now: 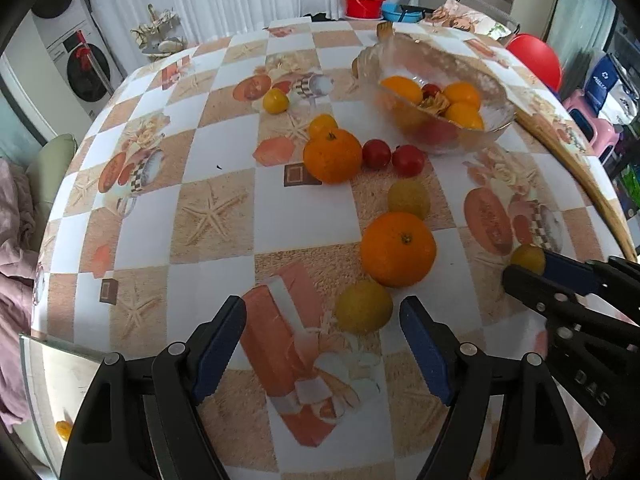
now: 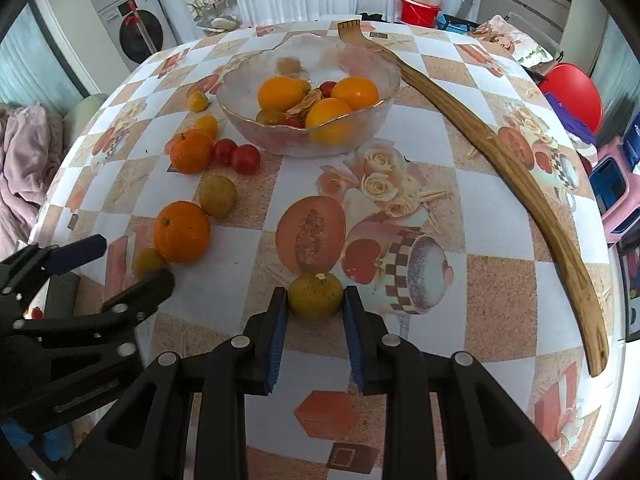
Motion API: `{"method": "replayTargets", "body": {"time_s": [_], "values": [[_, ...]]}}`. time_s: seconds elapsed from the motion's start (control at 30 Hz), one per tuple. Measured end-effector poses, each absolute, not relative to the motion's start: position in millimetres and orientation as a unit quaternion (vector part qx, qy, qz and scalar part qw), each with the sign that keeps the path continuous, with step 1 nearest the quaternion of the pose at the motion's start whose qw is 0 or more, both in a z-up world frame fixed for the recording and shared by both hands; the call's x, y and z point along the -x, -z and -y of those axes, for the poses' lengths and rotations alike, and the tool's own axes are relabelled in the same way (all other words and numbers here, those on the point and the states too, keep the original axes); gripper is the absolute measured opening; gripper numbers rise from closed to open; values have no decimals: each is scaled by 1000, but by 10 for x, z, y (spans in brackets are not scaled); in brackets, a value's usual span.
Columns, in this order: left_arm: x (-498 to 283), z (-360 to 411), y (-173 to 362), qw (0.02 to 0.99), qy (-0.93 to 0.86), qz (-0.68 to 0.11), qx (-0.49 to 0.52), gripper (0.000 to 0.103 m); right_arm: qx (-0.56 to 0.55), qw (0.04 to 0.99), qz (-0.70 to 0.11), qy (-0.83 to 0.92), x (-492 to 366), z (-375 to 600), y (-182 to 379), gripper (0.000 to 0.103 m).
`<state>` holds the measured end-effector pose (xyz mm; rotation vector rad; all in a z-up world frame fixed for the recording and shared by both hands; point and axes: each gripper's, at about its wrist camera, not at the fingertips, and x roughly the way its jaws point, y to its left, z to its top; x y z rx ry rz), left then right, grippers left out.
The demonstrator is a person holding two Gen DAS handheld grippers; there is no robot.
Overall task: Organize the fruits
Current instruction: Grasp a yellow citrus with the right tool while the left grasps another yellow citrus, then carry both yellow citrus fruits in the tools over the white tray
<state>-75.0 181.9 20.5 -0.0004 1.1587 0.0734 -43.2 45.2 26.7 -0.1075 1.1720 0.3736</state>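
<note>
A glass bowl (image 2: 372, 114) holds several orange and small red fruits at the far middle of the table; it also shows in the left wrist view (image 1: 496, 122). My right gripper (image 2: 315, 300) is shut on a yellow-green fruit (image 2: 315, 295) low over the tablecloth; this fruit also shows in the left wrist view (image 1: 527, 258). My left gripper (image 1: 323, 320) is open, with a small yellow fruit (image 1: 363, 307) lying between its fingers. A large orange (image 1: 398, 249) sits just beyond it. Another orange (image 1: 332, 155), two red tomatoes (image 1: 376, 154) and more yellow fruits lie farther off.
A long wooden back-scratcher (image 2: 500, 152) lies along the table's right side. The round table has a patterned cloth (image 2: 460, 208). A red chair (image 2: 576, 96), a red bucket (image 2: 418, 10) and a washing machine (image 2: 132, 20) stand around the table.
</note>
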Motion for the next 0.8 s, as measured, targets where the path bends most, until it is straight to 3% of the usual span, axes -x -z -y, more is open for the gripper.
{"method": "replayTargets", "body": {"time_s": [0.13, 0.17, 0.8], "values": [[754, -1797, -214, 838, -21, -545, 12, 43, 48, 814, -551, -177, 425, -446, -269, 30], [758, -1773, -226, 839, -10, -544, 12, 27, 46, 814, -551, -178, 421, -444, -270, 30], [1315, -2150, -692, 851, -21, -521, 66, 27, 22, 804, -559, -204, 646, -480, -529, 30]]}}
